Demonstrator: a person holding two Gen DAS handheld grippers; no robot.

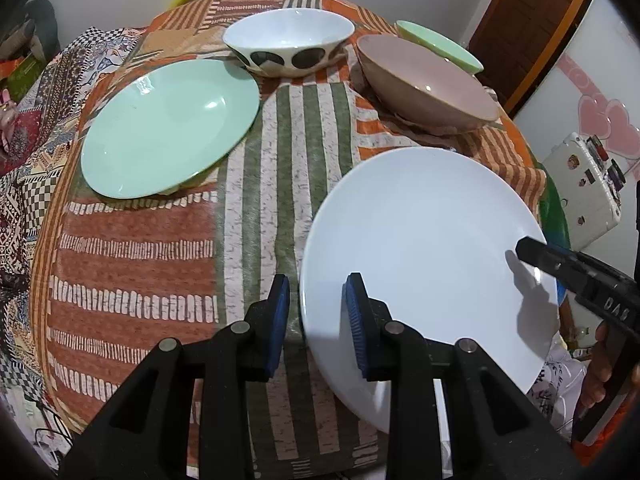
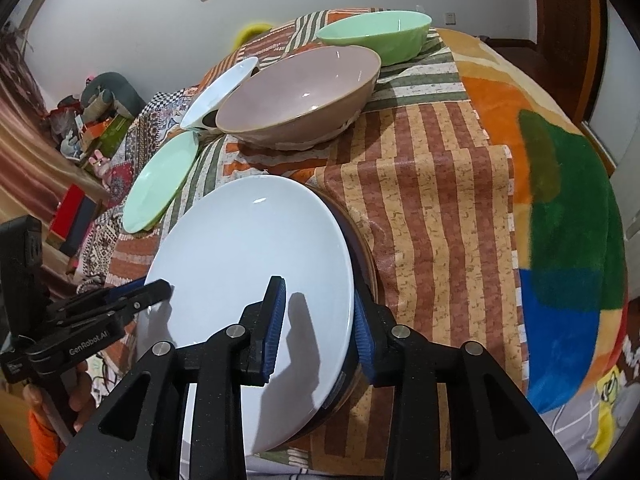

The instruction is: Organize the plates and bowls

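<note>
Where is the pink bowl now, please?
The pink bowl stands at the far side of the table, between the spotted white bowl on its left and the green bowl behind it, beyond the white plate.

A round pale blue-white plate (image 1: 420, 248) is showing a plain glossy face. A shallow mint-green plate (image 1: 168, 128) is lying plain too. A white bowl with large dark brown spots (image 1: 288, 44) is showing its dots along the outer wall. A dusty-pink bowl with a tan-brown outside (image 2: 300, 96) is sitting plain, as is a light green bowl (image 2: 376, 36). A striped patchwork cloth in orange, rust, olive and cream (image 1: 136, 264) is running under them all. Blue ribbed pads (image 1: 280, 320) are lining black gripper fingers.
</note>
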